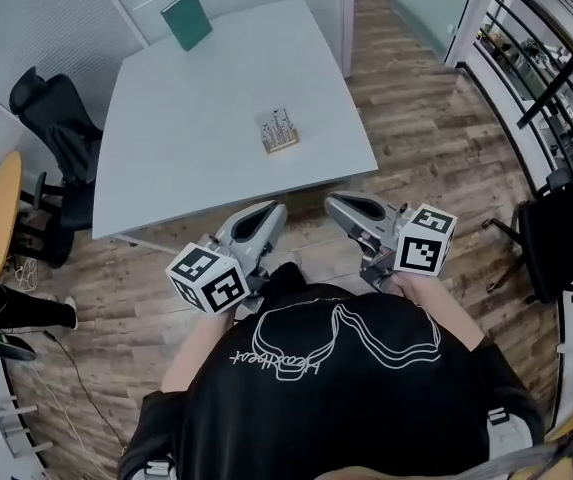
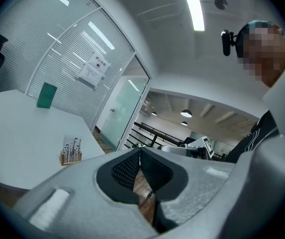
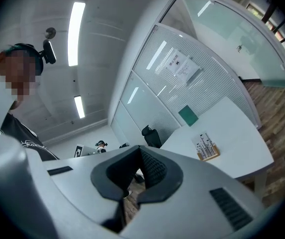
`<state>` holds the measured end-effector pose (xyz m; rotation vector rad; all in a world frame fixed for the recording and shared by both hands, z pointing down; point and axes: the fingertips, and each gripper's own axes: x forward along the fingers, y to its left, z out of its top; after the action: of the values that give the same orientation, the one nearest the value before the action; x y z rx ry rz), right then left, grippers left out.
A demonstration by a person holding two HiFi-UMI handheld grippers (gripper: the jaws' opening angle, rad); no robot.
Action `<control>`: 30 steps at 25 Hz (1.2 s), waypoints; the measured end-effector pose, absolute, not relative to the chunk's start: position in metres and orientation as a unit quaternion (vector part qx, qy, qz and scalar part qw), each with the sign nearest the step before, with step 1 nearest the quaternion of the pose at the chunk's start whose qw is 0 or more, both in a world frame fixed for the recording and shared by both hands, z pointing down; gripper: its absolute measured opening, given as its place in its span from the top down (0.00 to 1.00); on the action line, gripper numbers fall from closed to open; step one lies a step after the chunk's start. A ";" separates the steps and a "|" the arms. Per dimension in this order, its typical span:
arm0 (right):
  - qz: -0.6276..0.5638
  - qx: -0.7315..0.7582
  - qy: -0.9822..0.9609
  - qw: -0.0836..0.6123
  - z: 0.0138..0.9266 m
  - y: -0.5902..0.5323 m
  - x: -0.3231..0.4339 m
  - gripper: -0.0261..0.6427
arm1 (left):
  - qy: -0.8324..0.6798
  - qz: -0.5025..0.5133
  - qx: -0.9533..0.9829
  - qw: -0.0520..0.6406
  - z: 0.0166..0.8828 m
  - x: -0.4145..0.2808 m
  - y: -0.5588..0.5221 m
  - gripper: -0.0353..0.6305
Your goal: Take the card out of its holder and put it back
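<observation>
A white printed card stands upright in a small wooden holder (image 1: 279, 131) near the middle of the pale grey table (image 1: 186, 158). The holder also shows in the left gripper view (image 2: 71, 151) and in the right gripper view (image 3: 205, 147). Both grippers are held side by side short of the table's near edge, well away from the holder. My left gripper (image 1: 274, 209) (image 2: 140, 149) is shut with nothing in it. The right gripper (image 1: 333, 202) (image 3: 139, 148) has its jaw tips together and holds nothing.
A green book (image 1: 186, 20) lies at the table's far edge by the glass wall. A black office chair (image 1: 56, 118) stands left of the table. Right of me are a black railing (image 1: 556, 78) and a dark chair (image 1: 566, 238). The floor is wood plank.
</observation>
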<state>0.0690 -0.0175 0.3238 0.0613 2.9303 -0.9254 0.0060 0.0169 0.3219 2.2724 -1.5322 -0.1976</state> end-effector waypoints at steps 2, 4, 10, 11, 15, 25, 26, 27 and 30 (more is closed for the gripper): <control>-0.303 0.006 0.952 0.034 0.327 -0.032 0.063 0.95 | -0.544 -0.070 0.812 0.201 0.327 -0.006 0.000 0.93; -0.307 -0.005 0.951 0.032 0.330 -0.046 0.054 0.95 | -0.541 -0.070 0.812 0.207 0.331 -0.017 -0.017 0.93; -0.324 -0.024 0.946 0.018 0.342 -0.080 0.015 0.95 | -0.526 -0.057 0.820 0.219 0.345 -0.054 -0.061 0.92; -0.326 -0.027 0.945 0.016 0.344 -0.085 0.008 0.95 | -0.521 -0.053 0.822 0.223 0.348 -0.061 -0.067 0.92; -0.336 -0.043 0.941 0.012 0.353 -0.109 -0.019 0.95 | -0.510 -0.027 0.830 0.224 0.367 -0.091 -0.093 0.92; -0.349 -0.095 0.932 0.004 0.370 -0.148 -0.055 0.95 | -0.481 0.026 0.848 0.221 0.405 -0.146 -0.140 0.84; -0.350 -0.100 0.931 0.006 0.371 -0.151 -0.058 0.95 | -0.479 0.034 0.849 0.221 0.410 -0.151 -0.144 0.83; -0.353 -0.106 0.930 0.008 0.372 -0.155 -0.060 0.95 | -0.477 0.043 0.850 0.220 0.417 -0.155 -0.148 0.82; -0.360 -0.122 0.925 0.012 0.379 -0.165 -0.066 0.95 | -0.467 0.065 0.853 0.224 0.438 -0.167 -0.160 0.80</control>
<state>-0.0655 -0.1648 0.3788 -0.3819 2.8831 -1.1235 -0.1669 -0.1603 0.4379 2.3549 -1.2889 0.1791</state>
